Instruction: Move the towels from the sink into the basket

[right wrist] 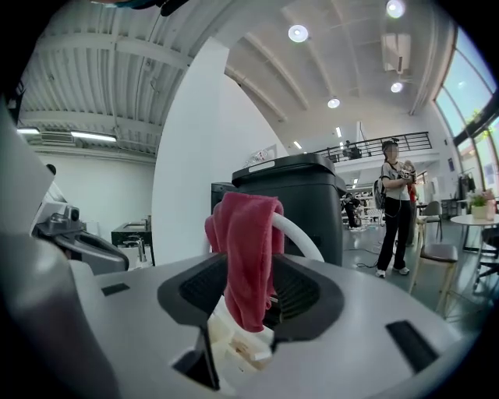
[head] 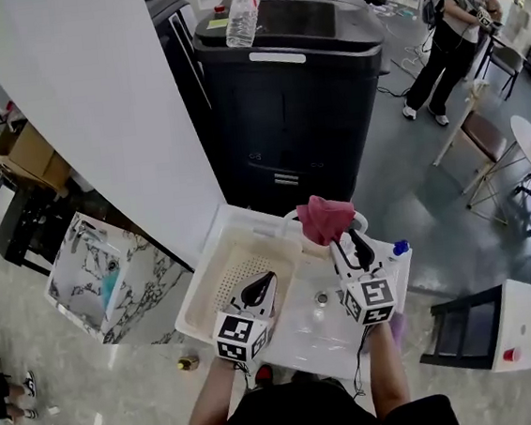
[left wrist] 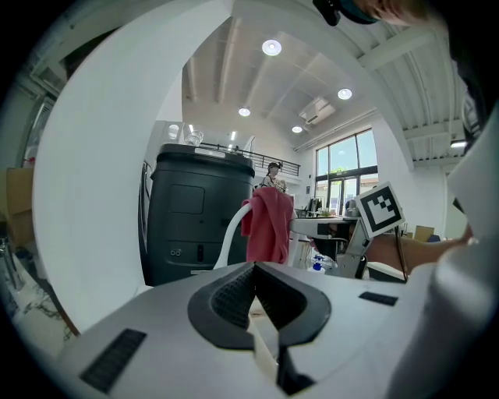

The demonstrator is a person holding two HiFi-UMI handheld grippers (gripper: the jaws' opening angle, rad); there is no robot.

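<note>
towel: the red towel (head: 325,217) is hanging draped over the white faucet (right wrist: 300,234) at the far edge of the sink (head: 307,335), so it is not lying down in the basin
right gripper: the right gripper (head: 354,242) is reaching at the towel from the near side; its jaws are standing wide, one on each side of the hanging cloth, and the pads are not pressing on it
left gripper: the left gripper (head: 265,282) is hovering over the near part of the basket, its jaws lying together with nothing between them
basket: the white basket (head: 203,293) is sitting just left of the sink; the perforated floor is showing bare where it can be seen, though the left gripper is covering part of it
basin: only the drain (head: 322,297) is showing on the sink floor; no second towel is appearing in any view
done so far: by the look of it, nothing is resting in the basket yet
left to do: the right gripper's jaws are still needing to close on the cloth; the towel is then needing lifting off the faucet, carrying left over the rim and letting go inside the basket
</note>
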